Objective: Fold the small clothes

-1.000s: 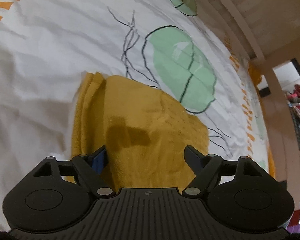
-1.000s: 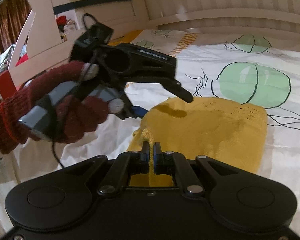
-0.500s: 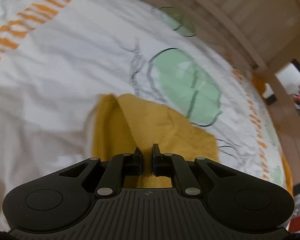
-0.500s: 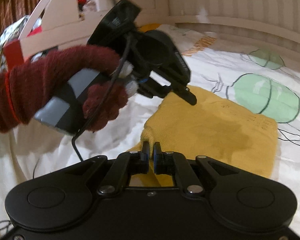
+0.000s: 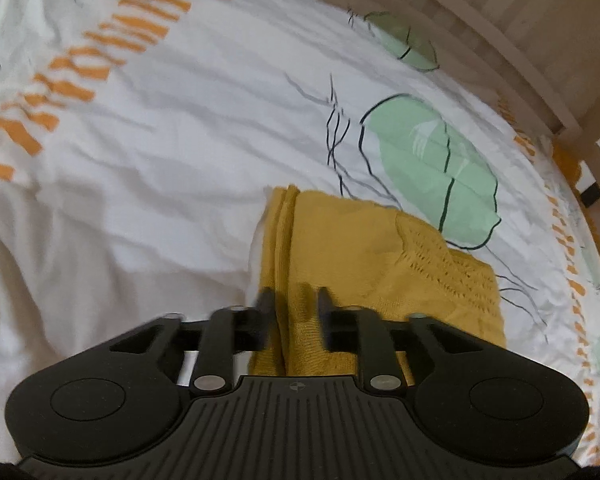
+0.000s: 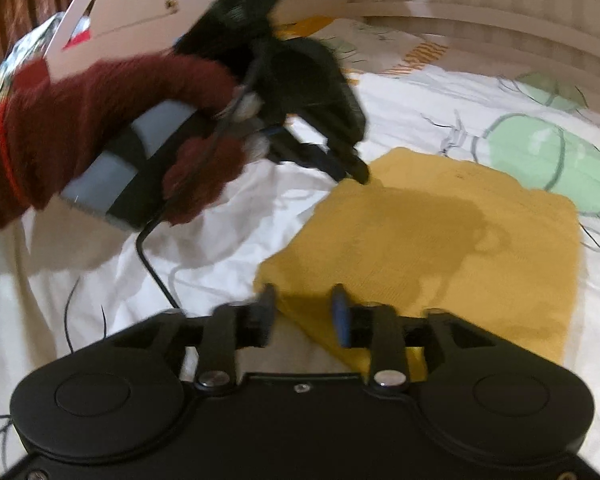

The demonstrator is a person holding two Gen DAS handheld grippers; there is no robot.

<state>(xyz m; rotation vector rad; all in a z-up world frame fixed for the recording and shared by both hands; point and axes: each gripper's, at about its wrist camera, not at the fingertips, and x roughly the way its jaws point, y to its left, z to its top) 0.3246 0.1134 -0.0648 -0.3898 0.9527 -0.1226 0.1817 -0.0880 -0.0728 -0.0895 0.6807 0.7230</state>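
A mustard-yellow knitted garment (image 5: 380, 256) lies folded flat on the white patterned bed sheet (image 5: 160, 152); it also shows in the right wrist view (image 6: 440, 248). My left gripper (image 5: 294, 312) is open, its fingers straddling the garment's near edge without pinching it. My right gripper (image 6: 302, 312) is open just over the garment's near left corner. In the right wrist view the left gripper (image 6: 352, 168), held by a hand in a dark red glove (image 6: 100, 128), hovers over the garment's far left corner.
A wooden bed rail (image 5: 500, 48) runs along the far right side of the sheet. White furniture and clutter (image 6: 100, 12) stand beyond the bed at the upper left. A black cable (image 6: 156, 264) trails over the sheet below the gloved hand.
Both grippers were shut on the garment's edge half a second ago and have since opened, letting it drop flat. The left gripper was open one second ago, then closed and reopened.
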